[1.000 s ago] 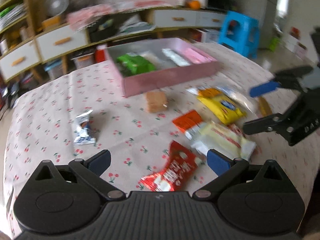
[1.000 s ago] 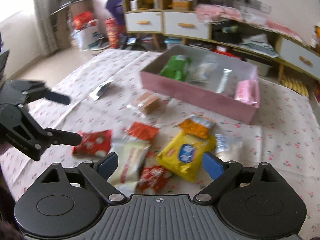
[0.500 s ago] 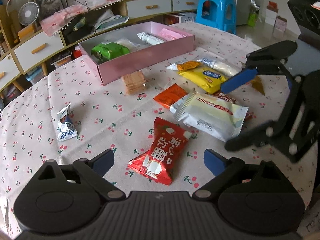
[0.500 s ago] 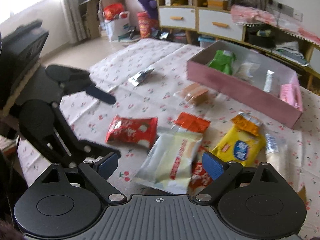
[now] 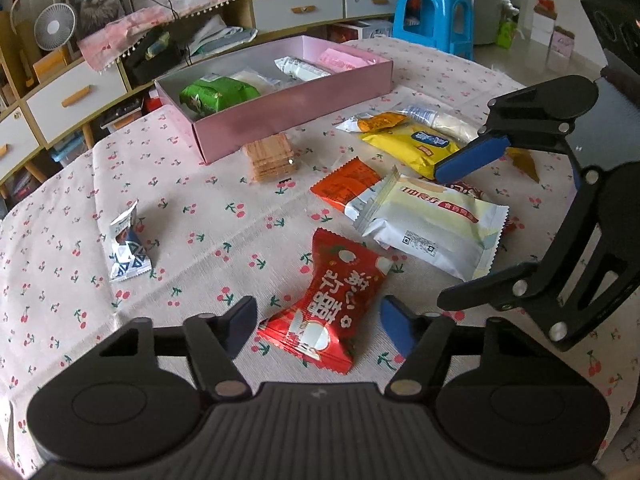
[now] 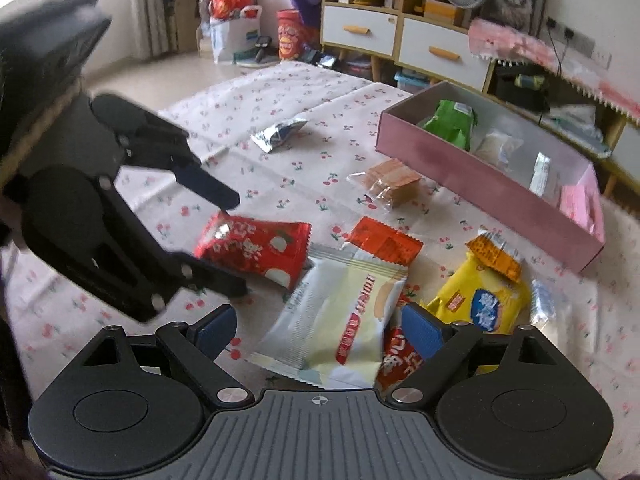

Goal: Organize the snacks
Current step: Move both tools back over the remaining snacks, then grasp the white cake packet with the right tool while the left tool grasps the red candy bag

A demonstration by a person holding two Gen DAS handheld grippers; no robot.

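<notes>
A pink box at the back of the table holds a green packet and other snacks; it also shows in the right wrist view. Loose snacks lie in front. My left gripper is open, its jaws either side of a red packet that lies on the cloth. My right gripper is open, just above a white packet. An orange packet, a yellow packet and a biscuit stack lie nearby.
A small blue-white packet lies apart at the left. A cherry-print cloth covers the table. Shelves and drawers stand behind, with a blue stool at the right.
Both grippers have come lower and closer to the snacks. The left one now has the red packet between its jaws; the right one has closed in on the white packet.
</notes>
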